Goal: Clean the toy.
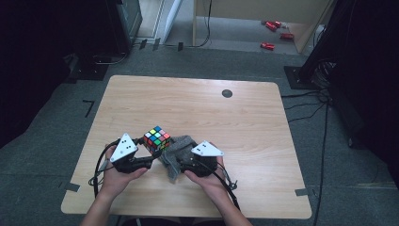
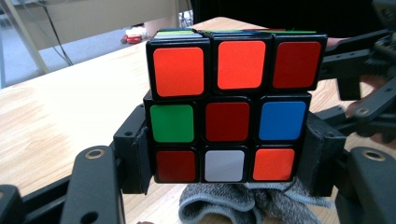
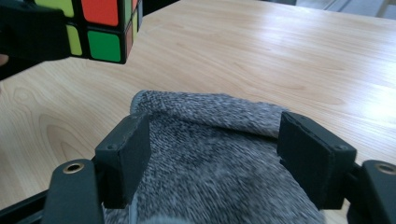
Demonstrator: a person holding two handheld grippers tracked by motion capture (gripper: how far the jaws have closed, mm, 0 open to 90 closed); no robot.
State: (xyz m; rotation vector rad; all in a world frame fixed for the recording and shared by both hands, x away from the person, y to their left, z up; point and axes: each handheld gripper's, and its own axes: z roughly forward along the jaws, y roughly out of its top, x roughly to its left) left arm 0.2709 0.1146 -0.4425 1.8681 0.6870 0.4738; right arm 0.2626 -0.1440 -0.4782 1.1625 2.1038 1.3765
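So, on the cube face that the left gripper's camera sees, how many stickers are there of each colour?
Face of the puzzle cube in the left gripper view:
Orange: 3
Dark red: 3
Green: 1
Blue: 1
White: 1
Total: 9

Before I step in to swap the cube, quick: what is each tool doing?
Left tool: closed on the puzzle cube, held above the table.
Right tool: open, jaws apart around the grey cloth, not pinching it.
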